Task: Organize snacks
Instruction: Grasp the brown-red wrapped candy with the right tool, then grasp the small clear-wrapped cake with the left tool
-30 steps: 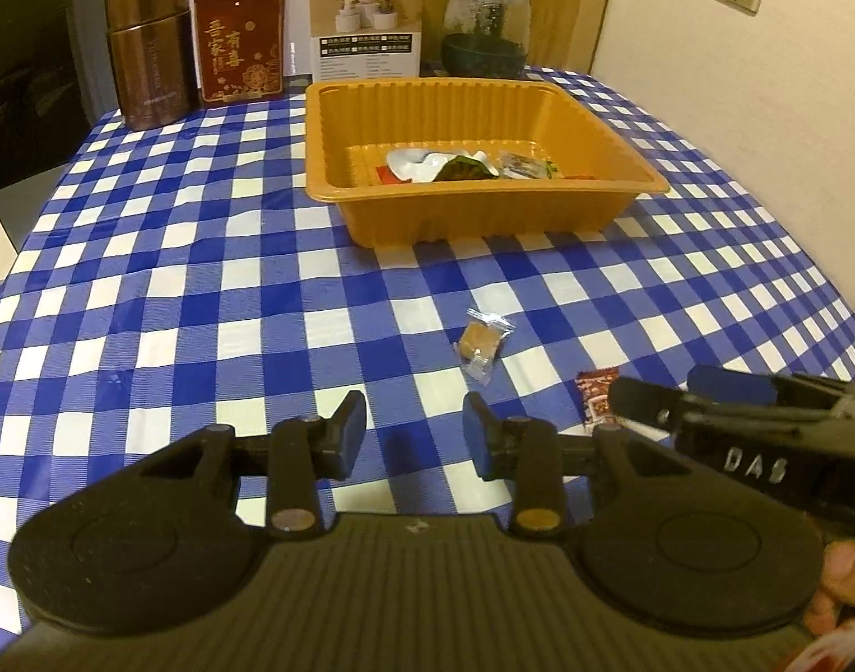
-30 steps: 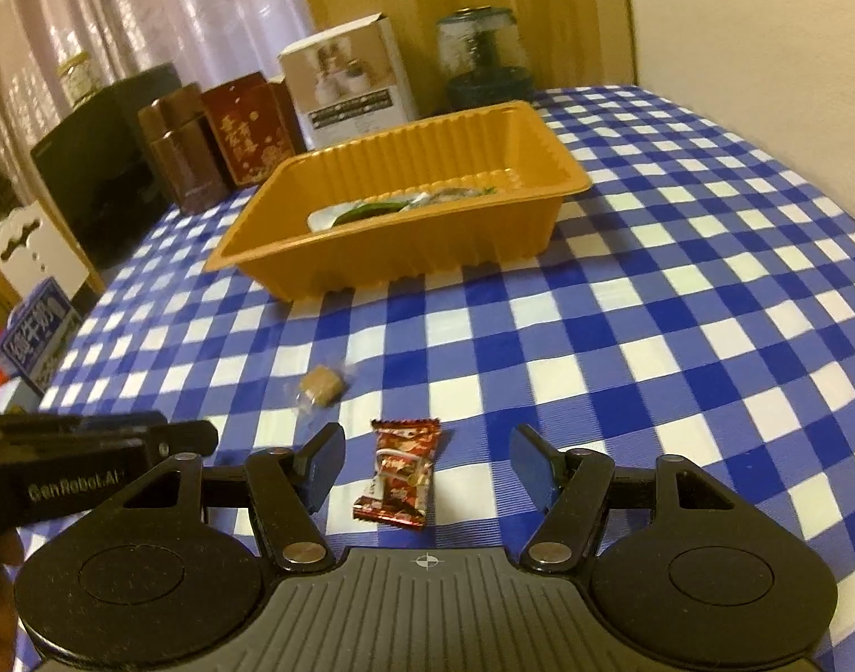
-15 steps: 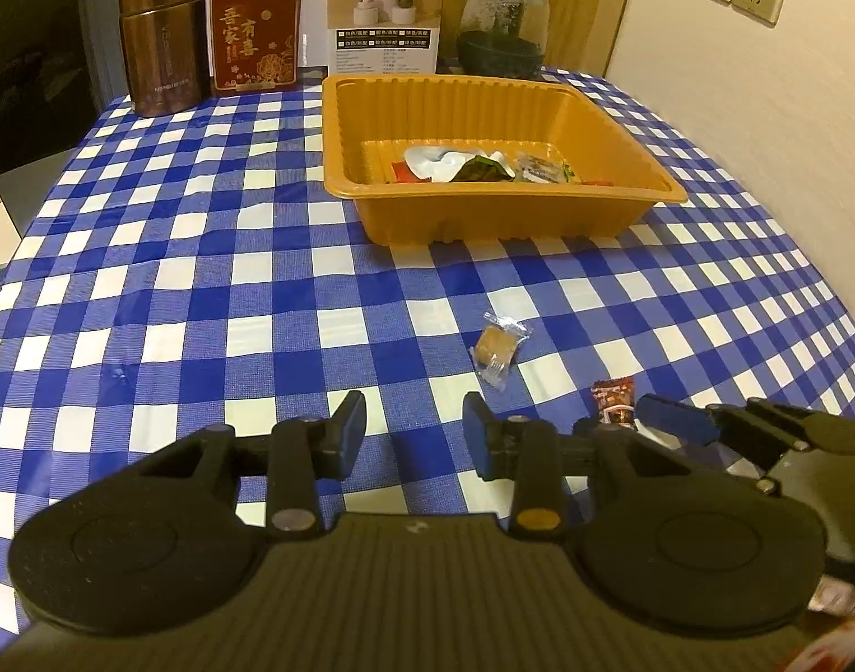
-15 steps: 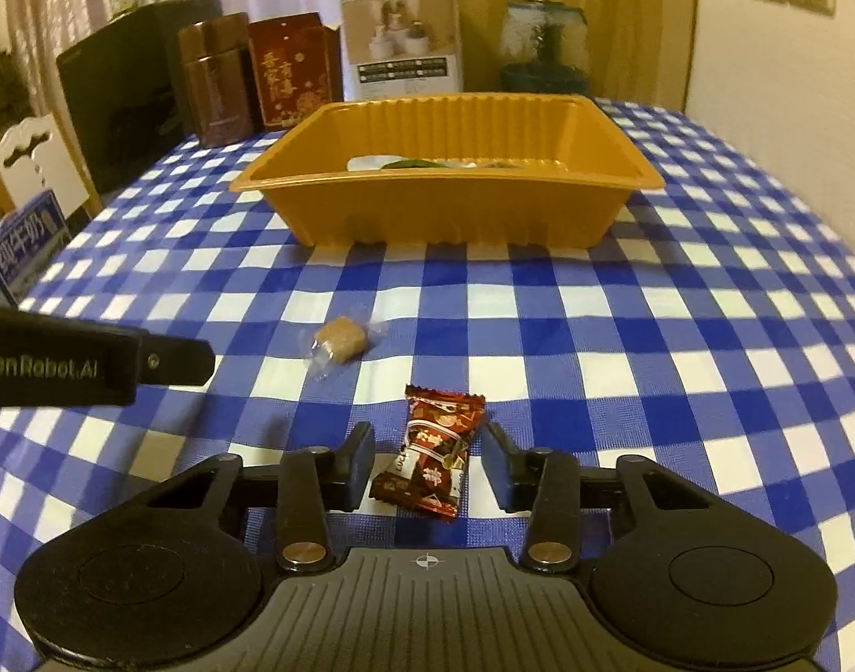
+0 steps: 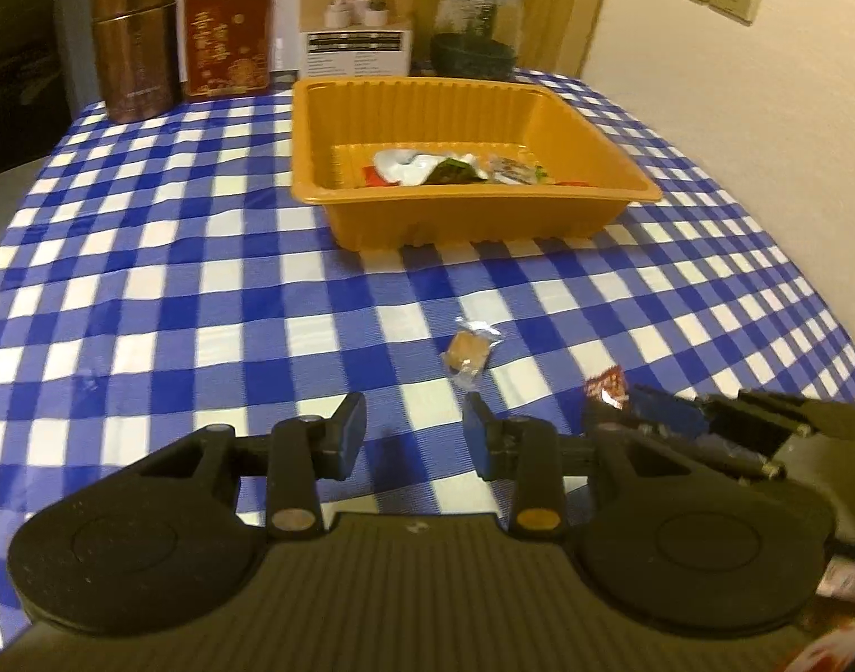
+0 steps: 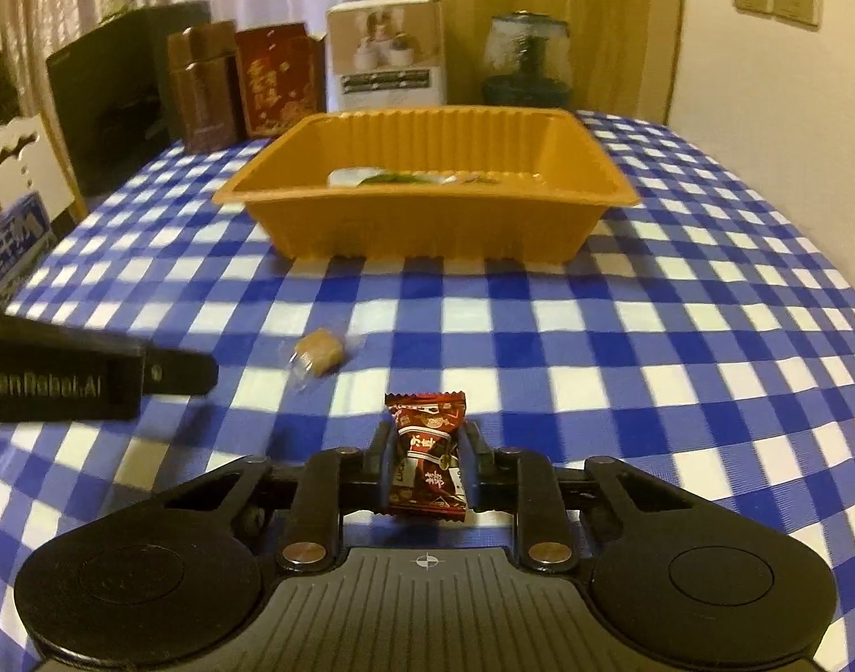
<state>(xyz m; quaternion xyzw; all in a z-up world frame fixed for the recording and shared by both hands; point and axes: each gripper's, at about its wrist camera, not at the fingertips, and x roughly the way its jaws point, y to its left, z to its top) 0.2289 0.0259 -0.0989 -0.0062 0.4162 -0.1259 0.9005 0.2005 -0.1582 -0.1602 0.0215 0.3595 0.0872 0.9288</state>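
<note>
My right gripper [image 6: 426, 462] is shut on a dark red wrapped candy [image 6: 427, 456], held just above the blue-and-white checked cloth; its tip shows in the left wrist view [image 5: 607, 387]. A small brown candy in clear wrap [image 6: 320, 357] lies loose on the cloth, also in the left wrist view [image 5: 468, 351], just ahead of my left gripper [image 5: 415, 437], which is open and empty. The orange tray [image 5: 461, 224] holds several wrapped snacks [image 5: 427, 168] and stands farther back; it also shows in the right wrist view [image 6: 427, 224].
At the table's far edge stand a brown tin [image 5: 133, 42], a red box [image 5: 226, 33], a white box [image 5: 357, 11] and a glass jar [image 5: 475, 28]. A wall runs along the right. A blue carton [image 6: 15, 246] sits off the left side.
My right gripper has closed on the red candy and lifted it slightly. My left gripper has stayed open, shifting a little.
</note>
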